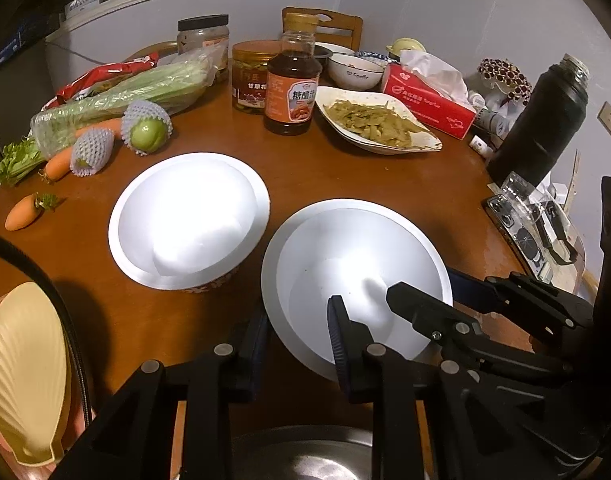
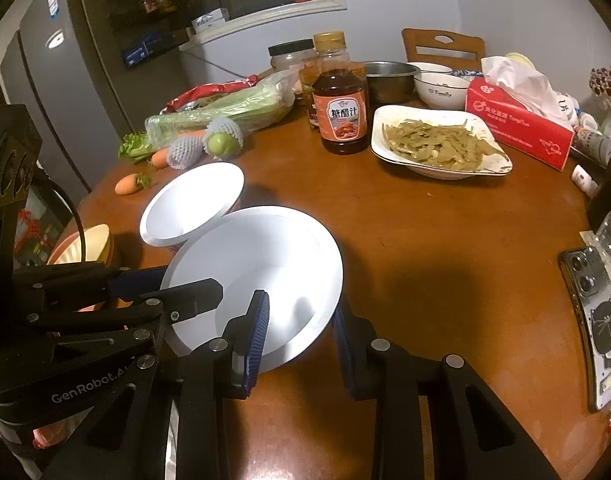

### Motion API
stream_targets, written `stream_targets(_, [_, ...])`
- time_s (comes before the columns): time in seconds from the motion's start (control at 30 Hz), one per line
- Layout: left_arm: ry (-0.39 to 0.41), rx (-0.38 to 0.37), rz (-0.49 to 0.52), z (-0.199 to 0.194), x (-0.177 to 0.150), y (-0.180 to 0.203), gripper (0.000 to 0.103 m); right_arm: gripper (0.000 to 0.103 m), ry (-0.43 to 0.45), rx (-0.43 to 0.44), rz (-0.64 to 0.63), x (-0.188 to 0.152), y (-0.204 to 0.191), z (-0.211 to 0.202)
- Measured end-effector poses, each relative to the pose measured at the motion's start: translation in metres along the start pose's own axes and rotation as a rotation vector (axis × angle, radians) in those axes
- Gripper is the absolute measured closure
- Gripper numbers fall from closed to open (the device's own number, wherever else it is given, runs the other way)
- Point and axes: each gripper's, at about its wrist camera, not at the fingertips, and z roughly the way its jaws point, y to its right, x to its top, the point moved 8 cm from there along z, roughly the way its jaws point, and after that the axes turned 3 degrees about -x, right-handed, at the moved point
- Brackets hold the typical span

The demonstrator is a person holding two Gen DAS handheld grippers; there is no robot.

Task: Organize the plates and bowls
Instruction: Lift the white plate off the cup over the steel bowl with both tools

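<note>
Near bowl (image 1: 357, 264) rim hidden between hand-held grippers.

Left claw (image 1: 301, 344), right claw (image 2: 301, 336) clamped.

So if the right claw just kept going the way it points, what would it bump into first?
Probably nothing new: the right claw already straddles the rim of the nearer white bowl. Pushed on, its inner finger would likely meet the bowl's inside wall, though depth is hard to judge.
</note>
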Motion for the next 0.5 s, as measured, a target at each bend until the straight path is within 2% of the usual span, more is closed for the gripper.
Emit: stream_targets(0.5, [0.061,0.010,0.019,-0.037,-0.008,0.011,0.076,0.069,0.054,0.003,-0.011,-0.003,-0.008,-0.036])
